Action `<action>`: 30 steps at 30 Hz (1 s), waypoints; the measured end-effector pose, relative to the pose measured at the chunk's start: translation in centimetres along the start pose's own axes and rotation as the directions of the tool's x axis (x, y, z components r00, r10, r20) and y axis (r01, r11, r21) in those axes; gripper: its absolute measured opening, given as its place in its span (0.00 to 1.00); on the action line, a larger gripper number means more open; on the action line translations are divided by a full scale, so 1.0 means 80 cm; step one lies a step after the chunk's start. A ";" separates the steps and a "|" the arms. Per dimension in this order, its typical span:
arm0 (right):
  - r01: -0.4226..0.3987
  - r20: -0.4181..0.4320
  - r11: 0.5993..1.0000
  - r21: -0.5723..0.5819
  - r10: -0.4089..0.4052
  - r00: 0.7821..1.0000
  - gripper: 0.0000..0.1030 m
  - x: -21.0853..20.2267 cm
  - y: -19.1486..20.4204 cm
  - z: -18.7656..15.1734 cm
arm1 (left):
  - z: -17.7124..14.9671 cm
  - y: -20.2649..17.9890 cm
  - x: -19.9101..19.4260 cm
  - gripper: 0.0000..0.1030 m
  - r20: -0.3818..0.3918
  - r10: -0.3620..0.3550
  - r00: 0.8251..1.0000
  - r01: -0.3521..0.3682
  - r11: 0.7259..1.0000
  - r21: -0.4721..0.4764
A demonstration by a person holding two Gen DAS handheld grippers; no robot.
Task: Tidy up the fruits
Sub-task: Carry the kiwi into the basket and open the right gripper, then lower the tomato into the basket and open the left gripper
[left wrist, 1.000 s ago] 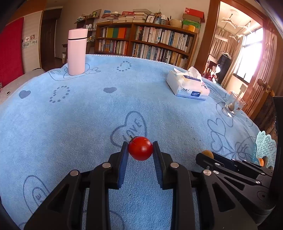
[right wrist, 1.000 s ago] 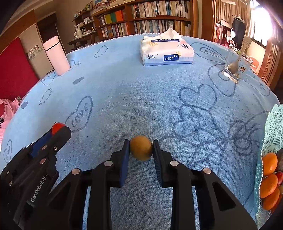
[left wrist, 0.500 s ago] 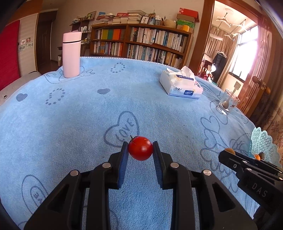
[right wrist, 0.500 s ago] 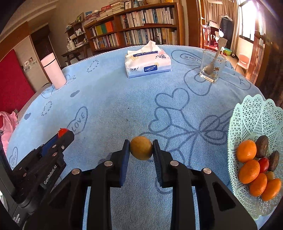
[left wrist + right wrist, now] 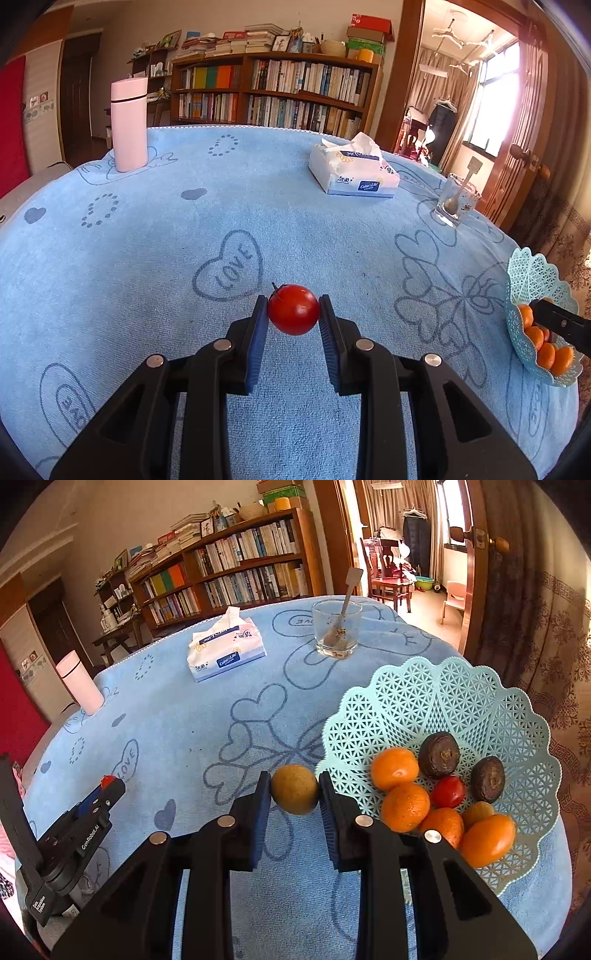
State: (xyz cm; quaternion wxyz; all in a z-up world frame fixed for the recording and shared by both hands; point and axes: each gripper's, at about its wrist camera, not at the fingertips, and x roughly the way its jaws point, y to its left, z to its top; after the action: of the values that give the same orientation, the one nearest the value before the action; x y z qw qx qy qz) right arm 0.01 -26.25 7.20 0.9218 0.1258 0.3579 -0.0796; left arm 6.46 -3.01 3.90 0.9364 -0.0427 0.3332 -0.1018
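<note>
My left gripper is shut on a small red tomato, held above the blue towel near its front middle. My right gripper is shut on a yellow-brown round fruit just left of the mint lattice fruit basket. Inside the basket lie several oranges, a red tomato and two dark brown fruits. The left gripper with its tomato shows at the lower left of the right wrist view. From the left wrist view the basket sits at the far right edge, the right gripper's tip over it.
A tissue pack and a glass with a spoon stand at the back right of the table. A pink flask stands at the back left. Bookshelves line the wall behind; a doorway opens at the right.
My right gripper has carried the yellow-brown fruit to the right and upward, up to the basket's left rim. The left gripper has stayed almost in place with the tomato.
</note>
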 end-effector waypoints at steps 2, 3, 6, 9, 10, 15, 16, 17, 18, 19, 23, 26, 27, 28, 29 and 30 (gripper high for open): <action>0.025 0.011 0.999 0.032 -0.025 1.000 0.26 -0.010 -0.021 -0.001 | -0.001 -0.002 0.000 0.27 0.000 0.000 1.000 0.000 1.000 0.005; 0.038 0.016 0.998 0.050 -0.039 0.999 0.26 -0.015 -0.032 -0.002 | -0.001 -0.003 0.000 0.27 0.000 0.000 1.000 0.000 1.000 0.009; 0.069 0.020 0.993 0.099 -0.071 0.997 0.26 -0.024 -0.060 -0.005 | -0.003 -0.006 0.000 0.27 0.000 0.001 1.000 -0.001 1.000 0.020; 0.088 0.018 0.986 0.139 -0.091 0.996 0.28 -0.030 -0.083 -0.010 | -0.004 -0.010 -0.001 0.27 0.003 0.001 1.000 -0.001 0.999 0.034; 0.089 0.016 0.985 0.150 -0.093 0.996 0.28 -0.033 -0.089 -0.012 | -0.004 -0.011 -0.001 0.27 0.004 0.000 1.000 0.000 0.999 0.037; 0.105 0.045 0.974 0.199 -0.116 0.992 0.48 -0.052 -0.114 -0.022 | -0.004 -0.022 -0.002 0.27 -0.008 -0.027 1.000 0.027 0.998 0.058; 0.106 0.048 0.973 0.207 -0.118 0.992 0.48 -0.056 -0.119 -0.024 | -0.005 -0.026 -0.003 0.27 -0.012 -0.036 0.999 0.037 0.997 0.065; 0.107 0.054 0.970 0.216 -0.121 0.991 0.48 -0.060 -0.125 -0.026 | -0.006 -0.031 -0.005 0.27 -0.014 -0.046 0.999 0.047 0.996 0.074; 0.109 0.059 0.968 0.227 -0.125 0.990 0.49 -0.064 -0.130 -0.028 | -0.007 -0.037 -0.007 0.27 -0.015 -0.057 0.998 0.058 0.995 0.084; 0.111 0.063 0.965 0.239 -0.129 0.990 0.50 -0.068 -0.136 -0.030 | -0.008 -0.044 -0.010 0.27 -0.017 -0.070 0.997 0.072 0.993 0.098; 0.125 0.096 0.955 0.270 -0.156 0.983 0.59 -0.085 -0.154 -0.041 | -0.015 -0.079 -0.025 0.27 -0.023 -0.140 0.990 0.142 0.976 0.163; 0.139 0.122 0.951 0.276 -0.178 0.976 0.66 -0.096 -0.160 -0.049 | -0.019 -0.108 -0.033 0.27 -0.042 -0.196 0.980 0.200 0.960 0.198; 0.143 0.128 0.950 0.276 -0.184 0.975 0.67 -0.099 -0.162 -0.052 | -0.020 -0.117 -0.035 0.27 -0.051 -0.214 0.975 0.220 0.953 0.207; 0.146 0.133 0.950 0.275 -0.188 0.973 0.67 -0.102 -0.164 -0.055 | -0.021 -0.127 -0.036 0.27 -0.060 -0.232 0.971 0.240 0.947 0.214; 0.150 0.138 0.950 0.272 -0.193 0.972 0.67 -0.104 -0.166 -0.057 | -0.021 -0.138 -0.037 0.27 -0.069 -0.249 0.966 0.259 0.940 0.222; 0.155 0.143 0.951 0.269 -0.199 0.970 0.67 -0.106 -0.167 -0.059 | -0.022 -0.148 -0.037 0.27 -0.079 -0.264 0.961 0.275 0.934 0.228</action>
State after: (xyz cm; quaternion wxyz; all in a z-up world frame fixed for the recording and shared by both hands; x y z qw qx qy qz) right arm -12.37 -37.21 7.25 0.9138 0.2038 0.2753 -0.2181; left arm 1.16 -13.91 6.13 0.9038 0.0265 0.3316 -0.2693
